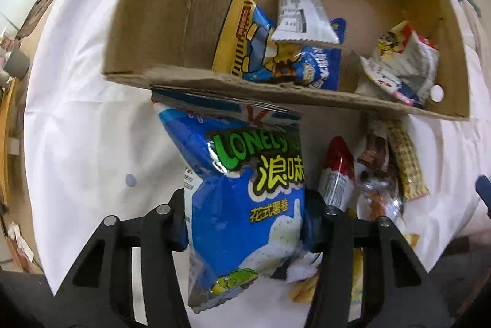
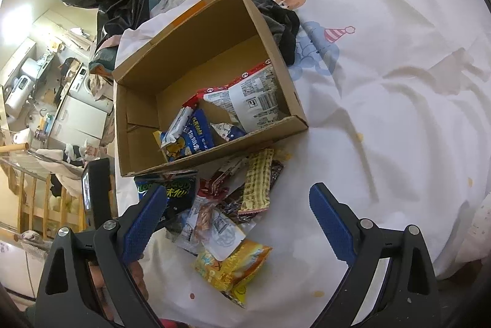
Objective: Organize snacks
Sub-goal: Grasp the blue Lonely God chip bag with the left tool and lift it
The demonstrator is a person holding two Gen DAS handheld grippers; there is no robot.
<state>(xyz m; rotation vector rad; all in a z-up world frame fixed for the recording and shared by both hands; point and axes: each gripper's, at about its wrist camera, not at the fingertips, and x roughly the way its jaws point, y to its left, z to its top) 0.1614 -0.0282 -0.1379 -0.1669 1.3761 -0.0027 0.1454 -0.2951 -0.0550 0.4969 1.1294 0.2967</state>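
A blue chip bag (image 1: pixel 245 205) lies on the white sheet against the near wall of an open cardboard box (image 1: pixel 153 21). My left gripper (image 1: pixel 245 220) is shut on the bag, its pads pressing the bag's two sides. Inside the box (image 2: pixel 138 100) lie a yellow-and-blue packet (image 1: pixel 260 51), a white packet (image 1: pixel 297 17) and another white packet (image 1: pixel 402 60). My right gripper (image 2: pixel 239 188) hangs open over a loose snack pile with nothing between its fingers. The pile includes a yellow bag (image 2: pixel 233 263) and a yellow checked bar (image 2: pixel 257 183).
A red-and-white packet (image 1: pixel 336 174) and clear-wrapped snacks lie right of the blue bag. A dark garment (image 2: pixel 282 24) is bunched at the box's far right corner. The printed bedsheet (image 2: pixel 383 82) spreads to the right. The bed's edge drops off at the left.
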